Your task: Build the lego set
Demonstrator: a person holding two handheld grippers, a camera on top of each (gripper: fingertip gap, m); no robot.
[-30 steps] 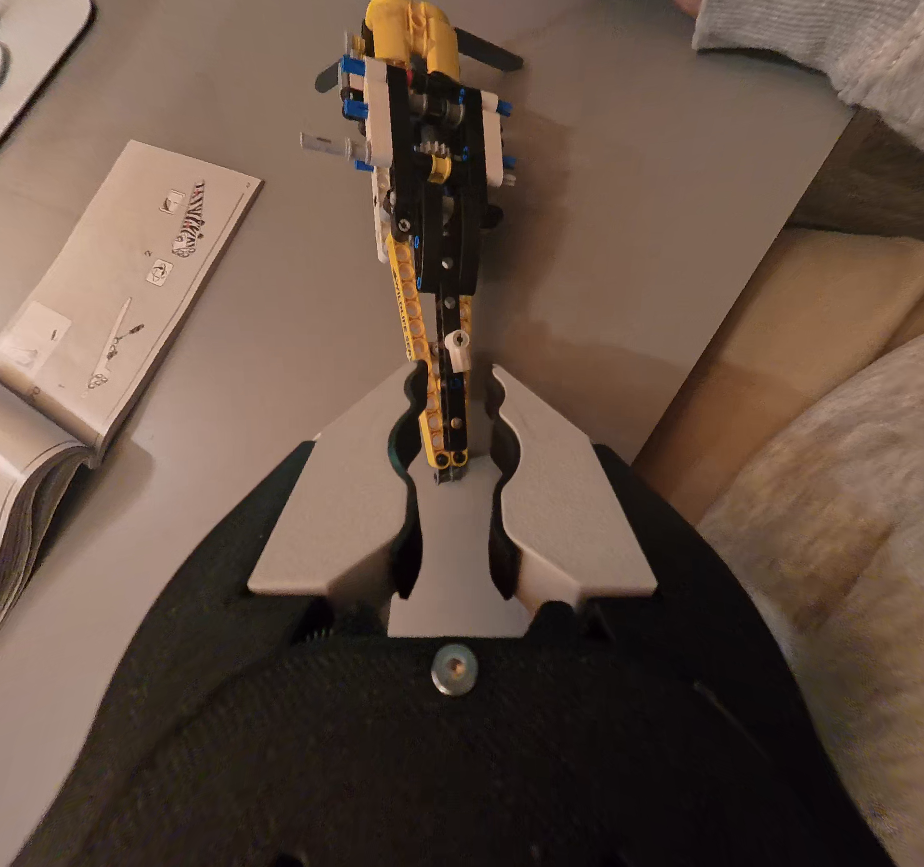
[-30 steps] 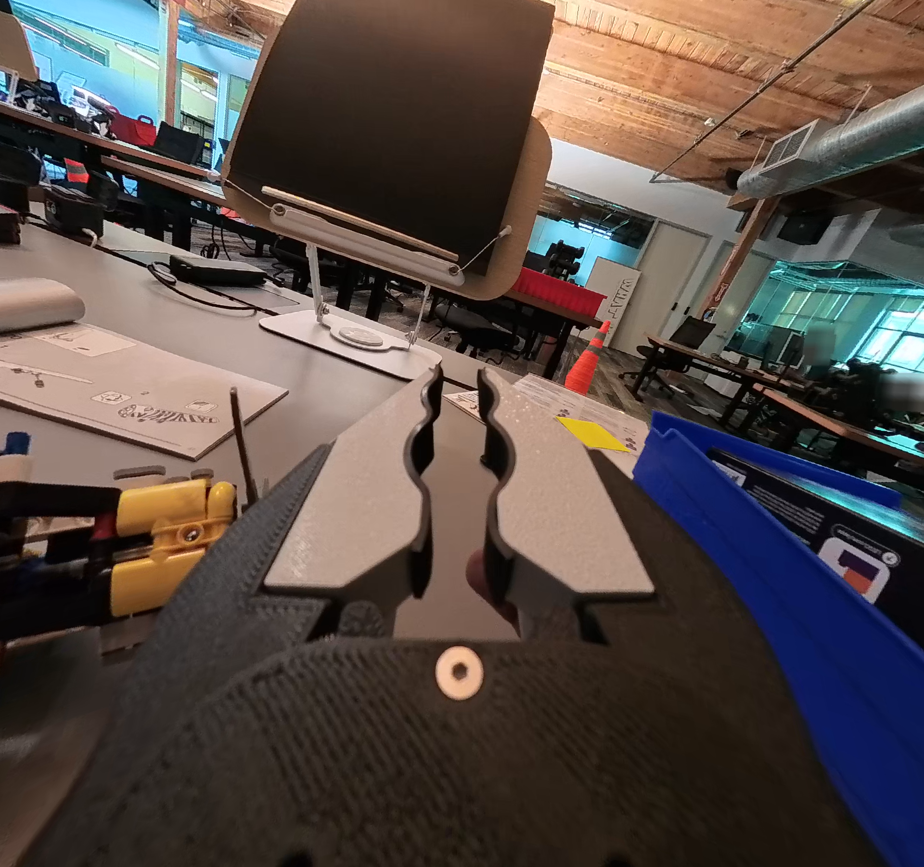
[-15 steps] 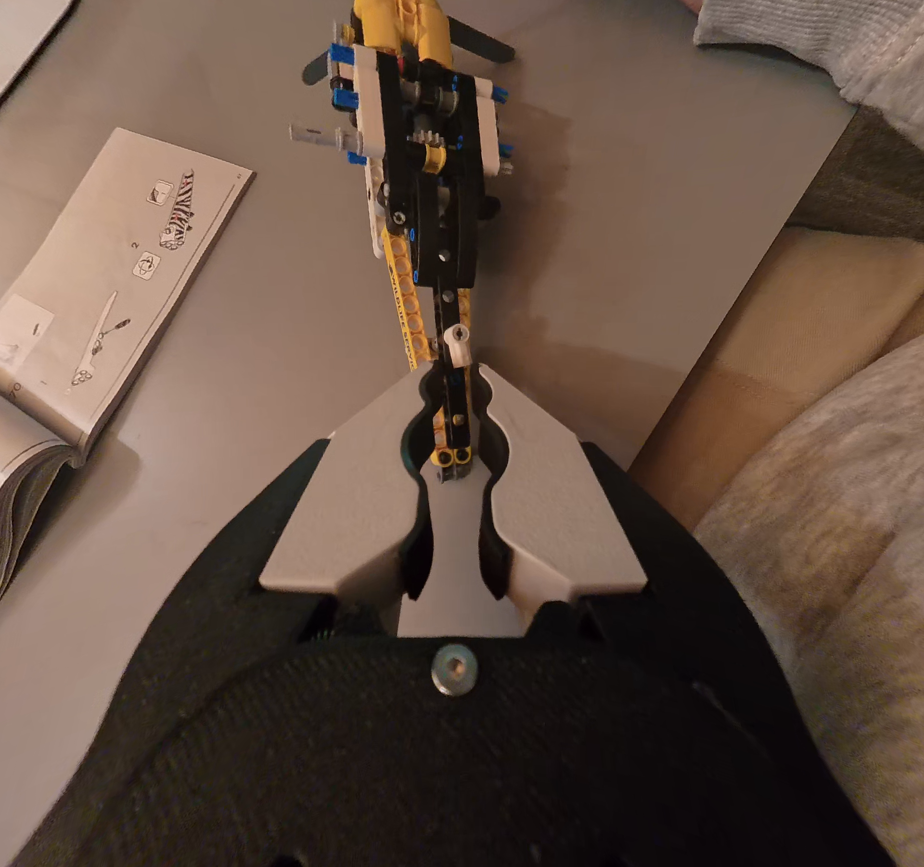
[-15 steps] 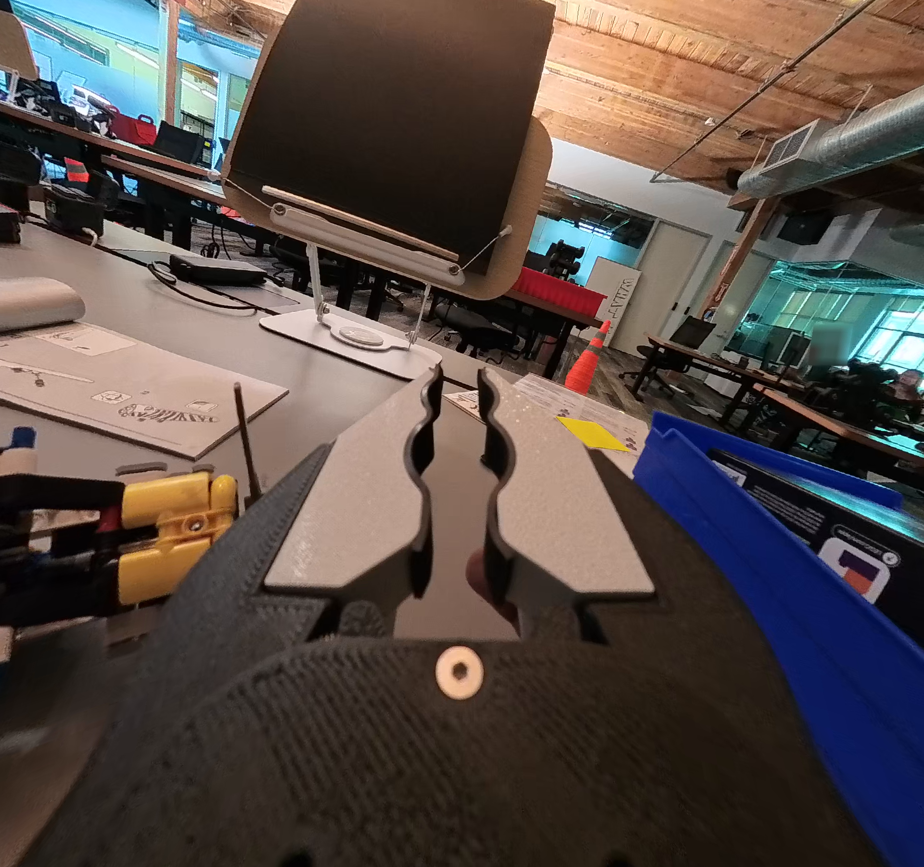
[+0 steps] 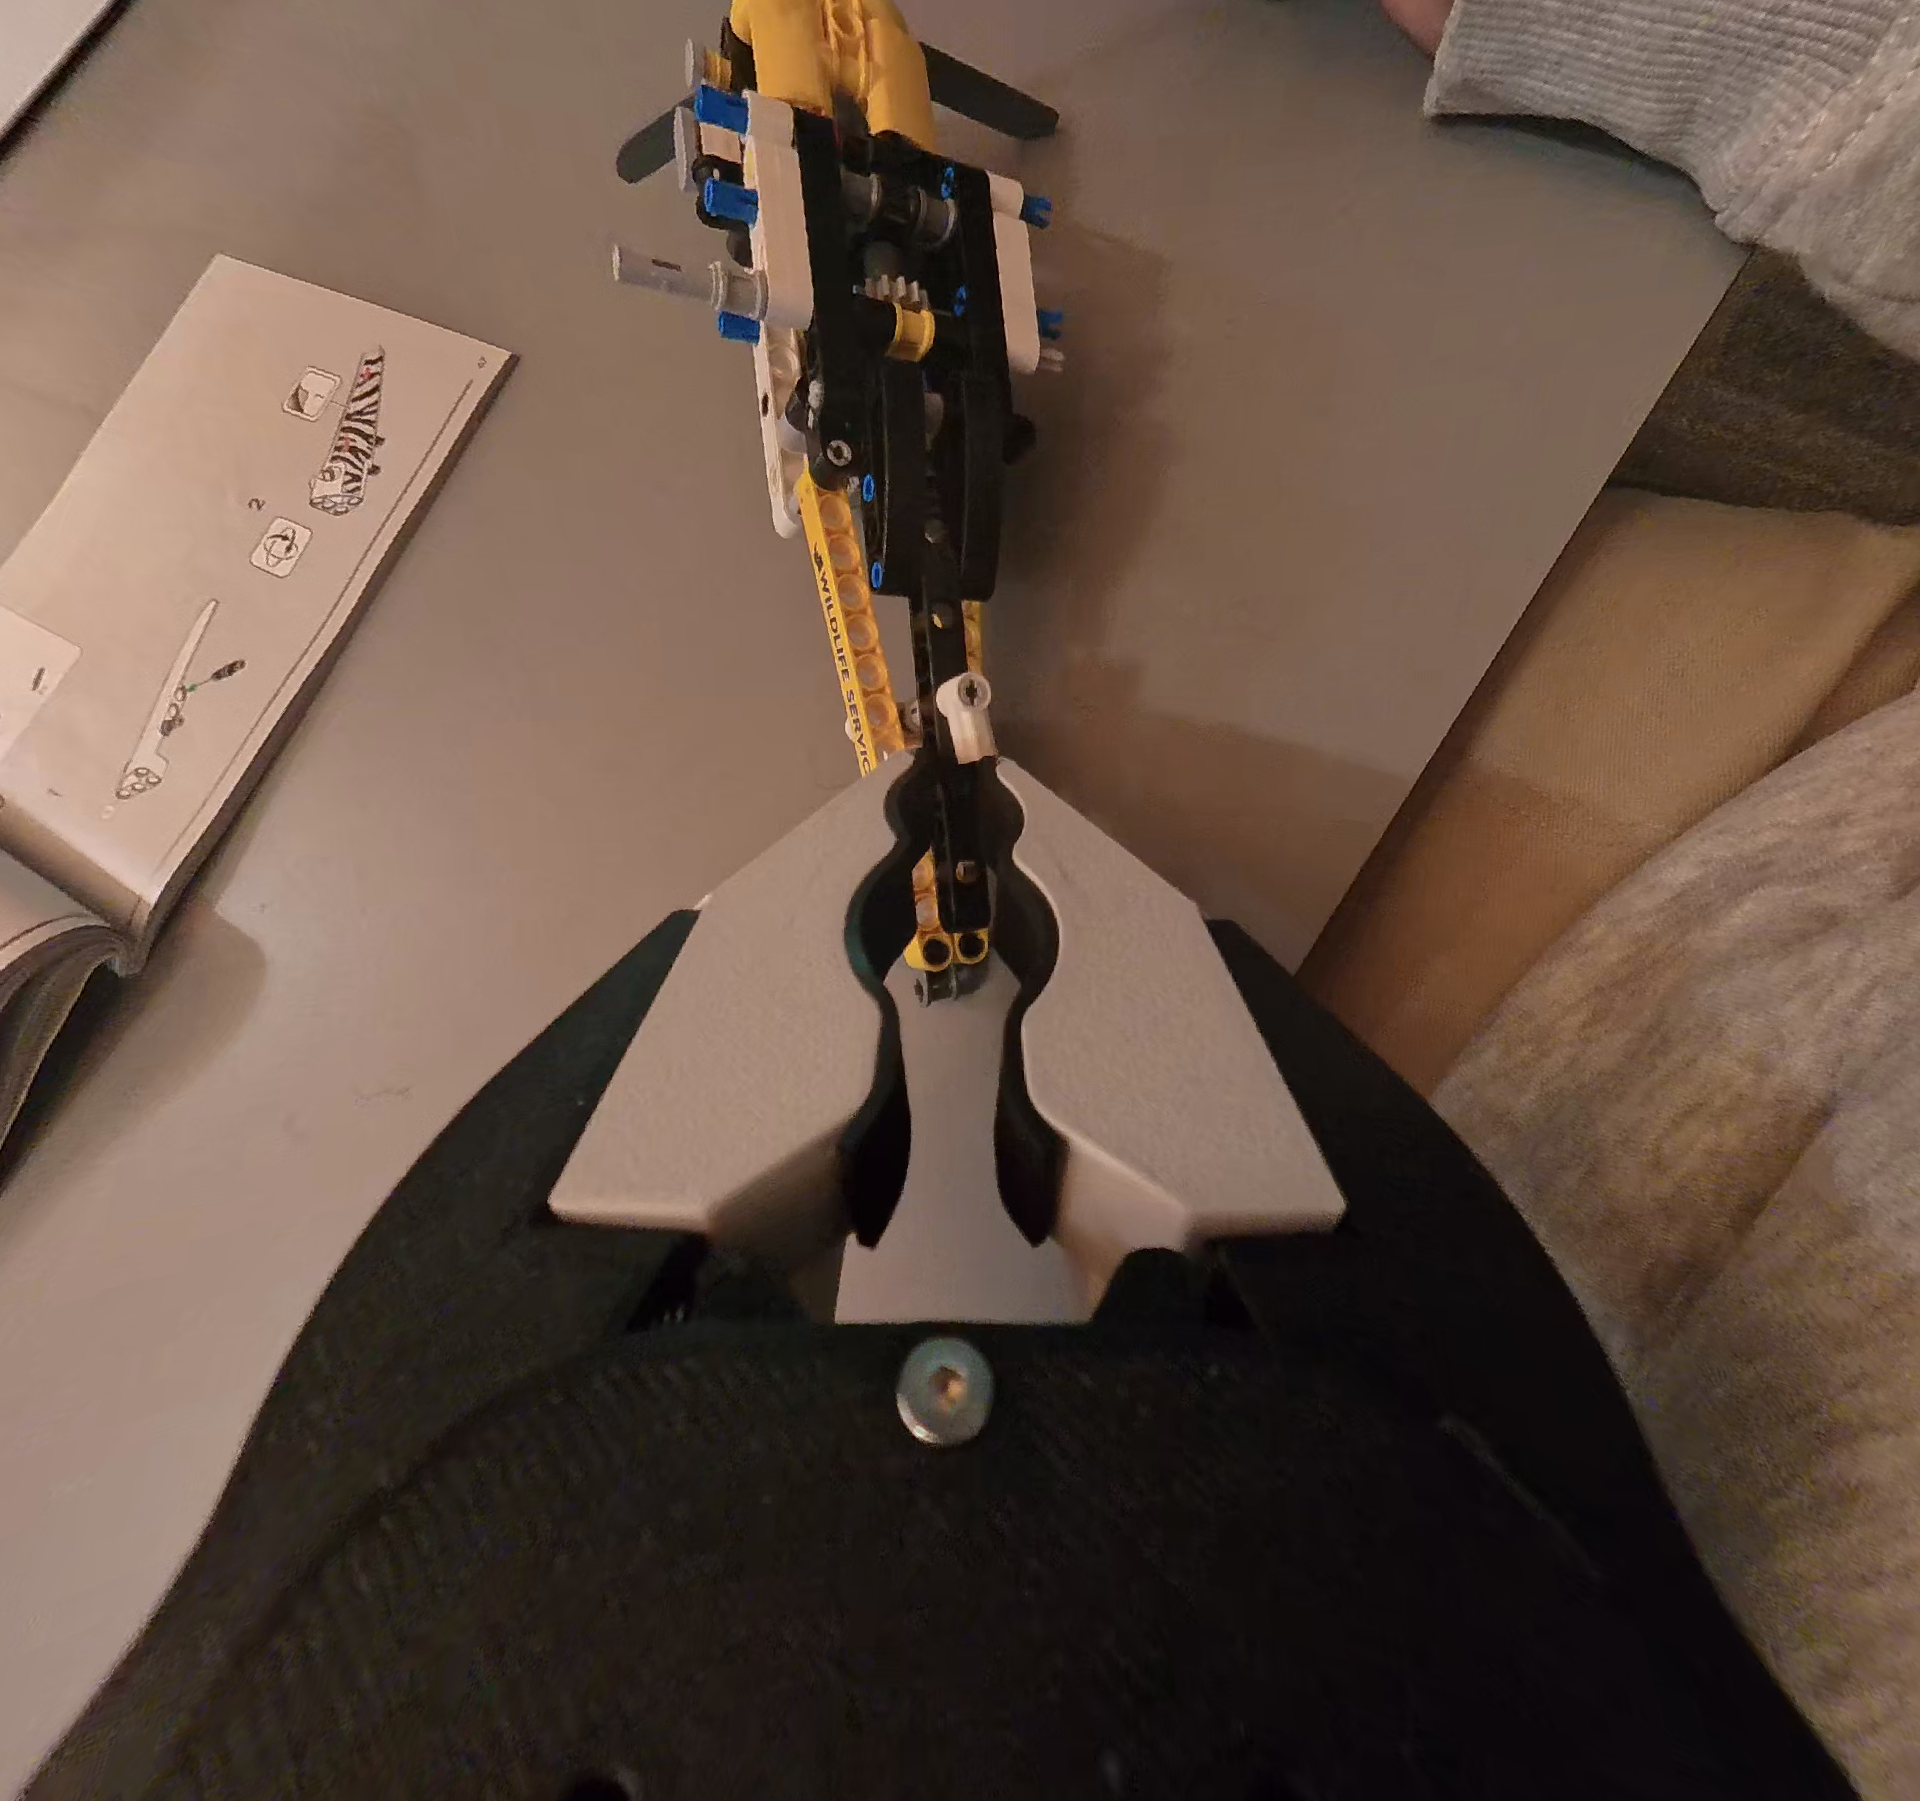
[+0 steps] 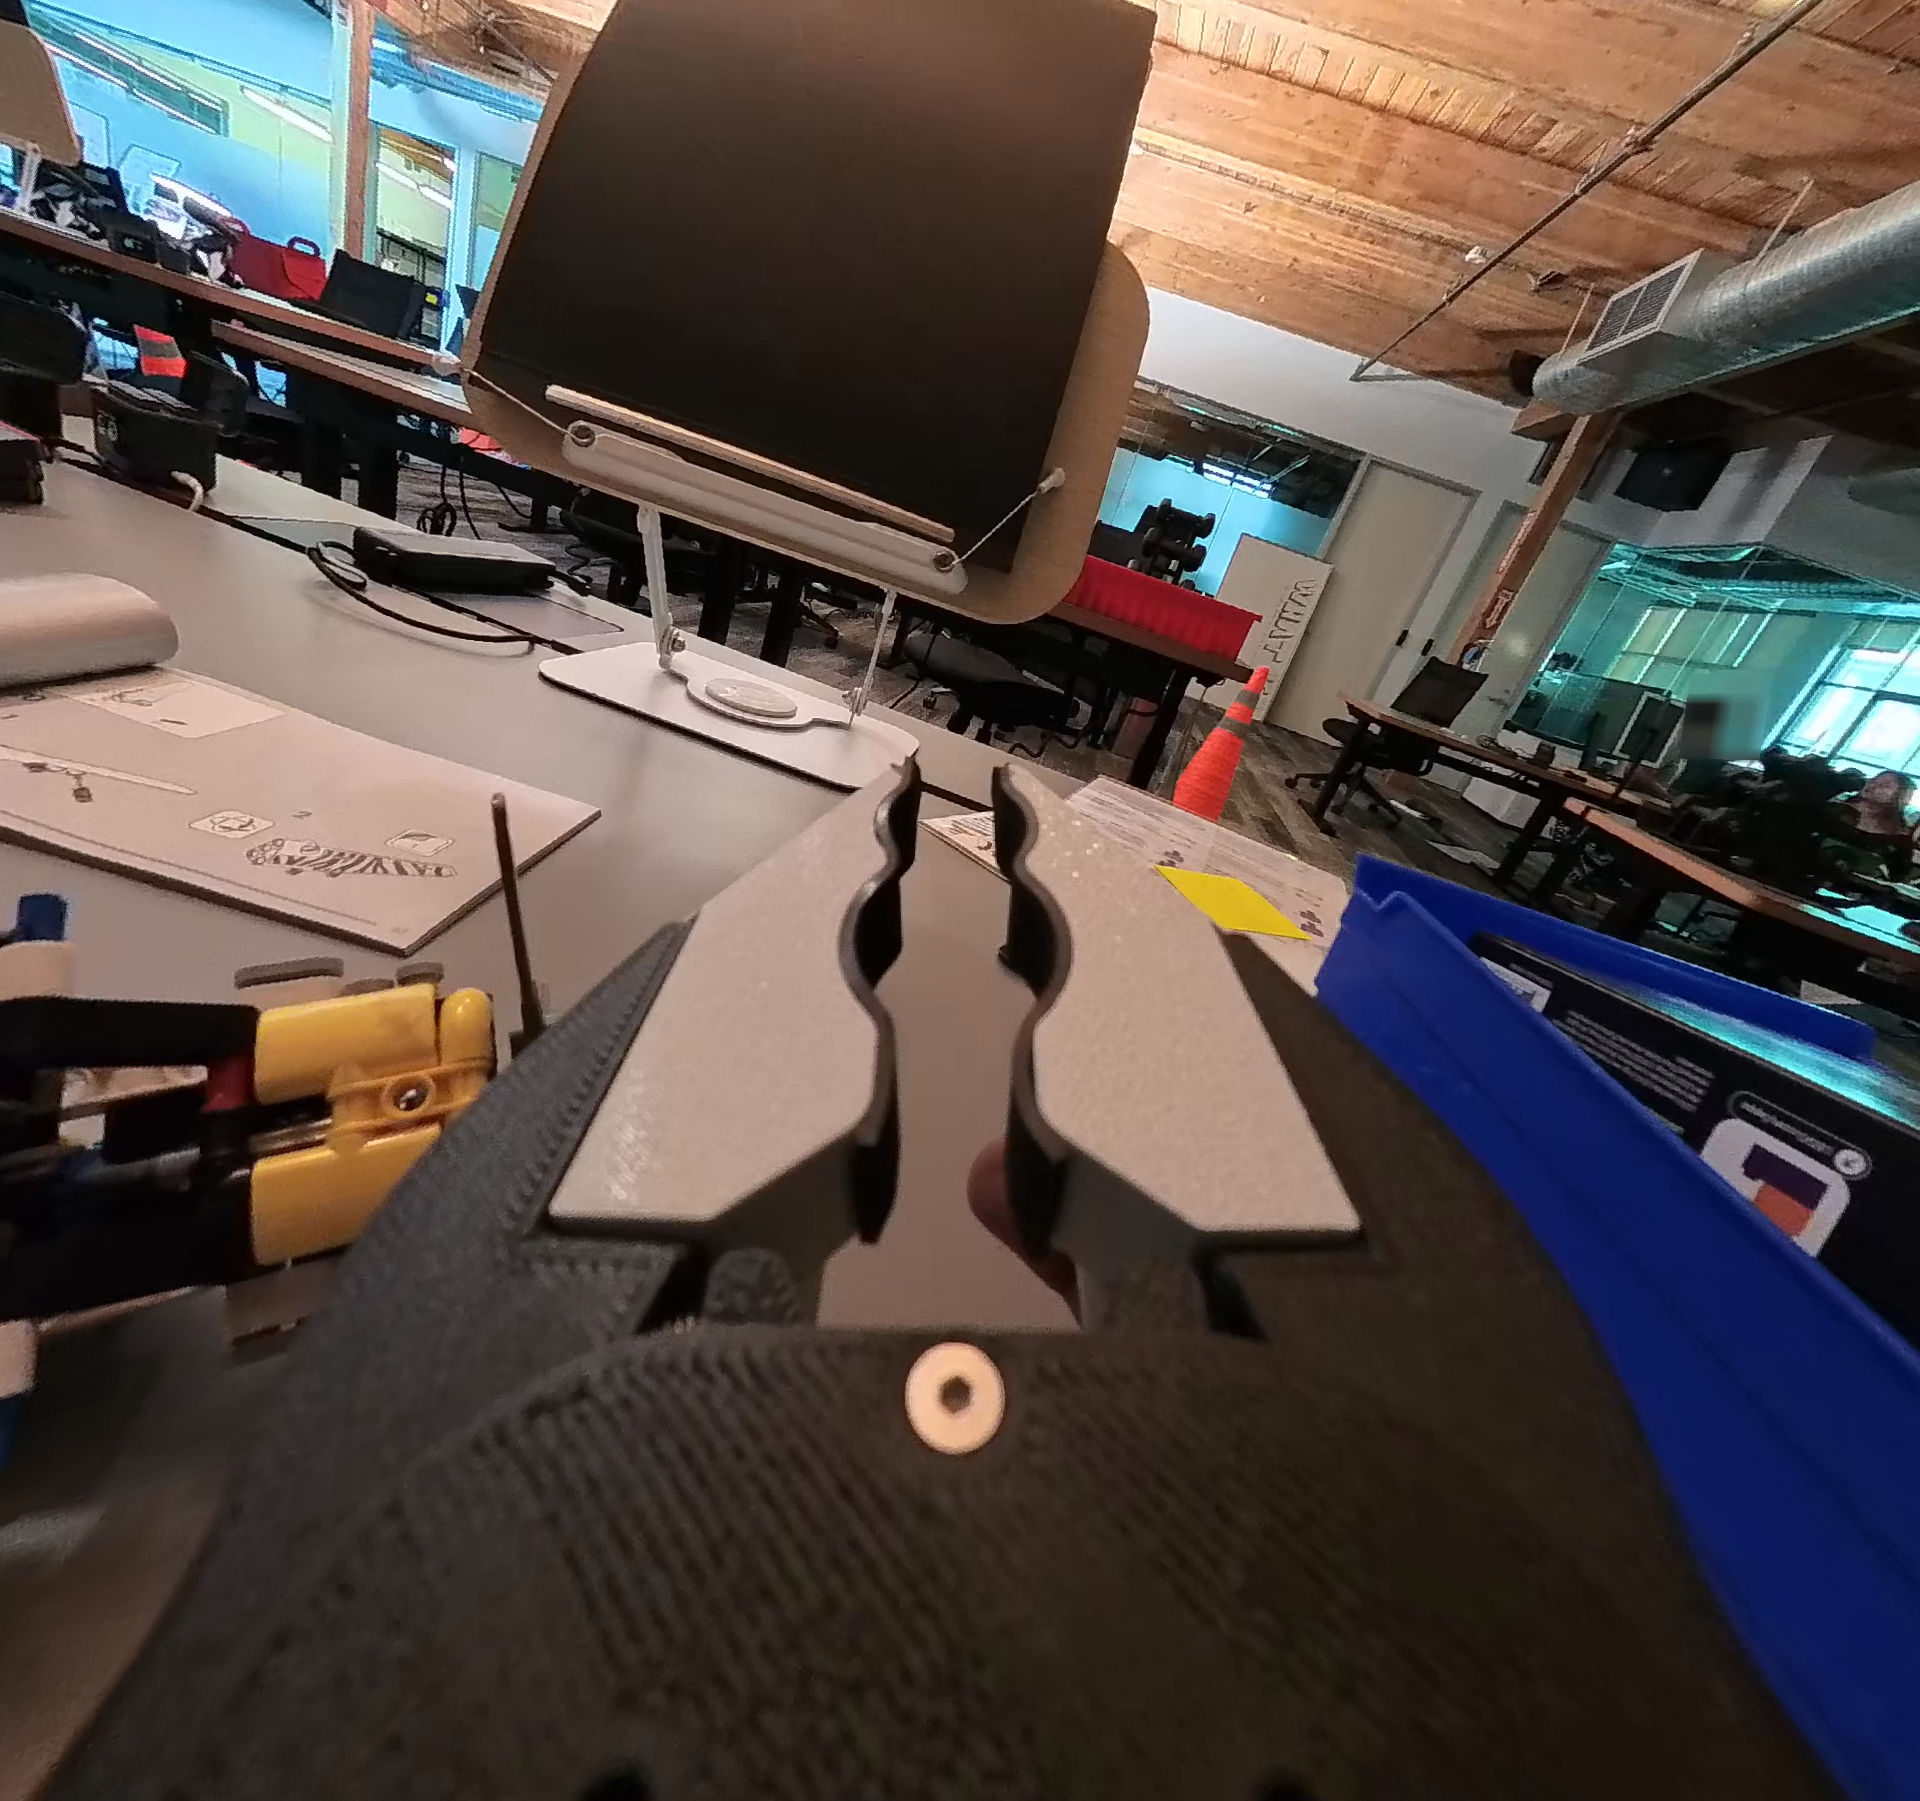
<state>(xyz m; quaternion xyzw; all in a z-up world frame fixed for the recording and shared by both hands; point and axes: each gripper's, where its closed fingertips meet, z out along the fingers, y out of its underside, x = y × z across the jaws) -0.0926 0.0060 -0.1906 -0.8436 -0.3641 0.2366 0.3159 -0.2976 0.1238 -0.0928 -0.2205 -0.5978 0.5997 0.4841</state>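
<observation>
The lego model (image 5: pixel 894 297), a yellow, black and white helicopter with blue pins, lies on the grey table (image 5: pixel 1299 463), its long yellow and black tail pointing at me. My left gripper (image 5: pixel 951 775) is shut on the tail's end, which runs back between the fingers. In the right wrist view the model's yellow nose (image 6: pixel 353 1076) shows at the left, beside my right gripper (image 6: pixel 954 785). That gripper's fingers stand almost shut with a narrow gap, and I see nothing held between them.
An open instruction booklet (image 5: pixel 229 546) lies left of the model and also shows in the right wrist view (image 6: pixel 260 816). A person's grey sleeve (image 5: pixel 1714 37) is at the far right. A blue bin (image 6: pixel 1558 1076) stands right, a book stand (image 6: pixel 810 297) behind. The table edge runs close on the right. My hands' fingertips stand some 25 cm from each other.
My left gripper's fingers have closed from an open stance onto the model's tail and slid a little farther along it. The right gripper has not moved.
</observation>
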